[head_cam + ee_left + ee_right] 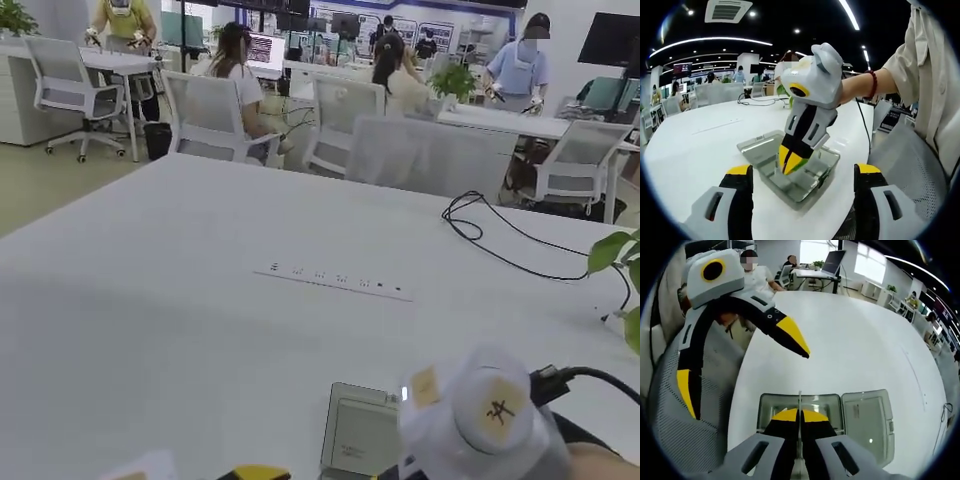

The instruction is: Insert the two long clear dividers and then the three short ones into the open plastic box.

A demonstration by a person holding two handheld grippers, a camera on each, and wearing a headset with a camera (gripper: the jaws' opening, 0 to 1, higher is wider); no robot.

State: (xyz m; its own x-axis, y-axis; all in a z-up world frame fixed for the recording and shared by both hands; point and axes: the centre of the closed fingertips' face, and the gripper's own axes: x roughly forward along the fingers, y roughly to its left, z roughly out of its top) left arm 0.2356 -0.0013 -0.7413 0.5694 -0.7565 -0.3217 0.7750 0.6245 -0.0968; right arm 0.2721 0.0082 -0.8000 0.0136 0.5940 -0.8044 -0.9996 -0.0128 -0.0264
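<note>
clear divider (800, 399) clenched upright in right gripper (800, 414), box (766, 412) just below tips for slotting; left gripper (803, 170) released, held aside.

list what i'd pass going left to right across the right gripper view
left gripper, jaws spread → open plastic box tray, with the clear divider pinched upright by the right gripper over its middle → box lid lying open flat
</note>
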